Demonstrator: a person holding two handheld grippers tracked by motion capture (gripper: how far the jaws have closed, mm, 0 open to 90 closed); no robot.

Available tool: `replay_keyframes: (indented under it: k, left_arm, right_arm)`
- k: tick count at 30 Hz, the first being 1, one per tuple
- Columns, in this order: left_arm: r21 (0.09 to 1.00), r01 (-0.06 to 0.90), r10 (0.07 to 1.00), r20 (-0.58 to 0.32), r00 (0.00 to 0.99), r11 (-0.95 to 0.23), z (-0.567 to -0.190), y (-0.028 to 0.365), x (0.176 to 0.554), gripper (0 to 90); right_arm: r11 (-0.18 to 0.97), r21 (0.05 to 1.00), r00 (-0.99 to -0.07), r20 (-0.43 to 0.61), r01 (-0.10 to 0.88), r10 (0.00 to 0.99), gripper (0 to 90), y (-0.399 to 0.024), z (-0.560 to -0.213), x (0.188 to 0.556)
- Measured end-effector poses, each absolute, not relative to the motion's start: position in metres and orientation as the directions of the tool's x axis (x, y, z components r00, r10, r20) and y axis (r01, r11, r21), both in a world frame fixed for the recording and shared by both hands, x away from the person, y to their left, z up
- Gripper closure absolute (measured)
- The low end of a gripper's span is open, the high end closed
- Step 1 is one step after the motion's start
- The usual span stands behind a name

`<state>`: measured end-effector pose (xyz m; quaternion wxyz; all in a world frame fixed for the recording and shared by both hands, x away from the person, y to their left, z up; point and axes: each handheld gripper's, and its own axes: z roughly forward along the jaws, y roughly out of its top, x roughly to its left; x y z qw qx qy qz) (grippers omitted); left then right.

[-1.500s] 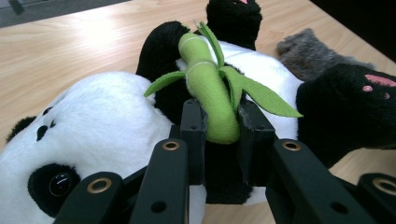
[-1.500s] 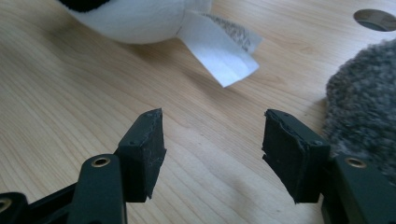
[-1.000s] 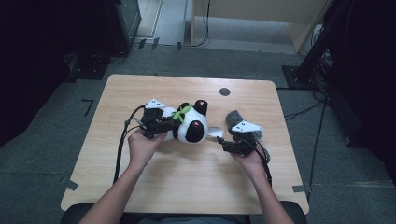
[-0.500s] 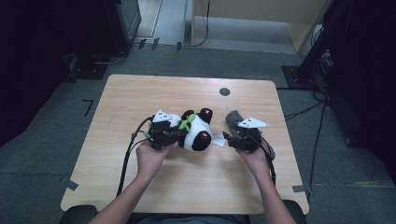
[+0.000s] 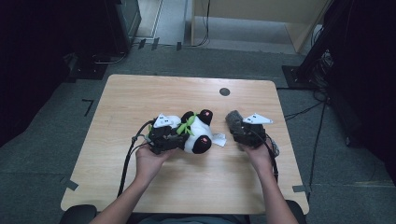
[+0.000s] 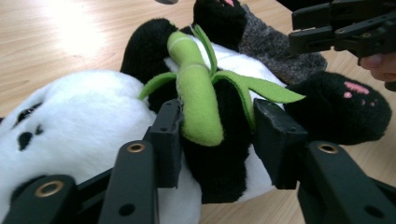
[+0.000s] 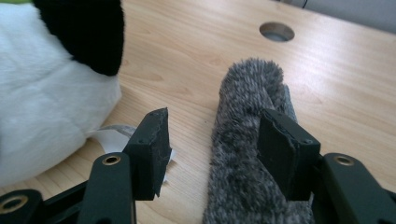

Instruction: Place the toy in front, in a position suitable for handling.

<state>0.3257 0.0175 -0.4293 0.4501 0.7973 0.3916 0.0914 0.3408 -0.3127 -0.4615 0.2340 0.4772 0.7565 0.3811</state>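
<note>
Forearms come in over the near edge of the worktop point(image 5: 140, 196), each hand wrapped round its tool from behind, knuckles low and wrists nearly flat. The left hand point(image 5: 150, 158) angles towards the right edge and points the left tongs point(image 5: 180, 138) level into a plush panda point(image 5: 198, 135) that lies on its back near the middle of the worktop. In the left gripper view the left tongs point(image 6: 217, 140) have just been opening: their jaws stand spread either side of the panda's black arm and the green felt bamboo stalk point(image 6: 198, 93) across its chest. The left jaw lies against the white fur; whether the right jaw touches the black plush I cannot tell.

The right hand point(image 5: 259, 151) sits nearer the right edge and points the right tongs point(image 5: 236, 130) towards the far edge. In the right gripper view the right tongs point(image 7: 212, 140) have just been closing and remain parted. A grey fuzzy sock point(image 7: 247, 140) lies between them against the right jaw, with bare wood between it and the left jaw.

A white sewn-in tag point(image 7: 114, 133) sticks out from the panda beside that left jaw; no print on it can be read. Farther off, a round cable hole point(image 5: 224, 91) sits by the far edge.
</note>
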Motion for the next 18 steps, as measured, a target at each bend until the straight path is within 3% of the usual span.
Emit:
replay_keyframes:
  k: [7, 12, 18]
  left_arm:
    - [0.796, 0.522, 0.689, -0.193, 0.698, -0.305, -0.425, 0.024, 0.323, 40.3]
    - [0.795, 0.525, 0.671, -0.213, 0.71, -0.304, -0.423, 0.032, 0.324, 36.6]
    - [0.808, 0.507, 0.674, -0.196, 0.712, -0.301, -0.42, 0.046, 0.324, 34.0]
  right_arm:
    - [0.223, 0.784, -0.407, 0.041, 0.579, 0.912, 47.4, -0.324, -0.467, 0.354]
    - [0.238, 0.783, -0.392, 0.008, 0.575, 0.92, 49.1, -0.328, -0.47, 0.359]
    - [0.196, 0.775, -0.387, 0.068, 0.601, 0.92, 49.1, -0.336, -0.468, 0.373]
